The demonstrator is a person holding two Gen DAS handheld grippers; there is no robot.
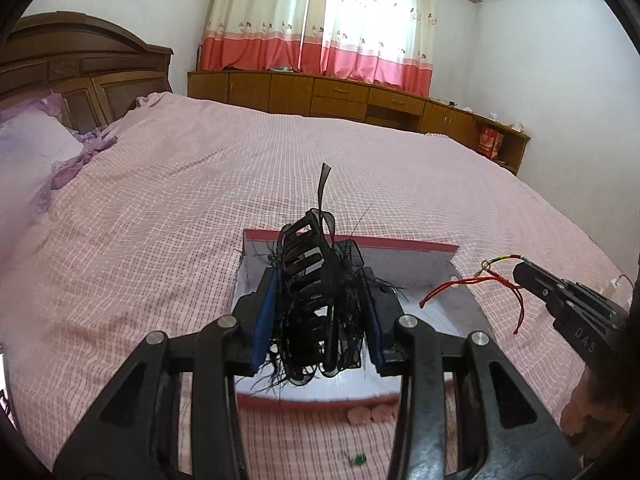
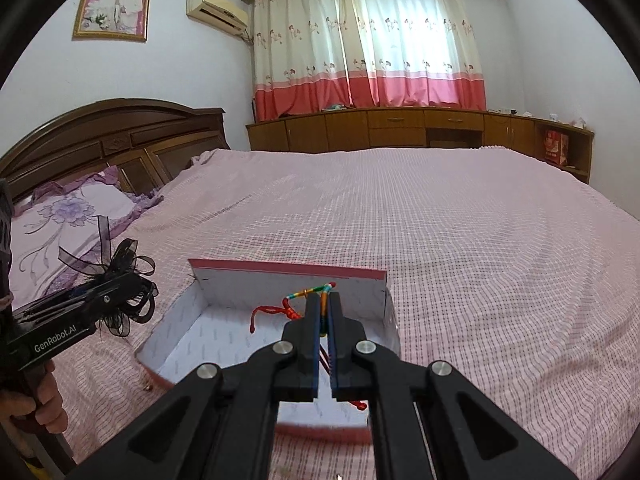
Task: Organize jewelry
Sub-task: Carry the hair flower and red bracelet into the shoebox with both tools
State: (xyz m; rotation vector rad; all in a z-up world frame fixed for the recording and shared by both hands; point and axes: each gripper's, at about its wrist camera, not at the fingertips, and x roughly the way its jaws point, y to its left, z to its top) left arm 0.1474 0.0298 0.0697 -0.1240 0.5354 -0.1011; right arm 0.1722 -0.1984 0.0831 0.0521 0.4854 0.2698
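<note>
On a pink checked bedspread (image 1: 200, 184), left view: left gripper (image 1: 318, 280) clamped on a black feathered hair claw (image 1: 316, 292) above an open red-rimmed box (image 1: 352, 246); brown headboard (image 1: 72, 64), cabinets (image 1: 340, 96), pink-hemmed curtains (image 1: 320, 20) behind.

Right view: right gripper (image 2: 325, 304) pinched on a multicoloured cord bracelet (image 2: 308, 294) over the same box; wedding portrait (image 2: 114, 2), air conditioner (image 2: 218, 10) on the wall.

Daylight comes through the curtains (image 2: 368, 44) at twelve o'clock in both views, blown out to white glare at their centre, and the room is evenly, softly lit with only faint shadows on the bedspread (image 2: 440, 220). Fisheye bending curves the walls and ceiling, with black vignette from seven to eleven and one to five o'clock. The box's near rim (image 2: 320, 430) at six o'clock is blurred.
</note>
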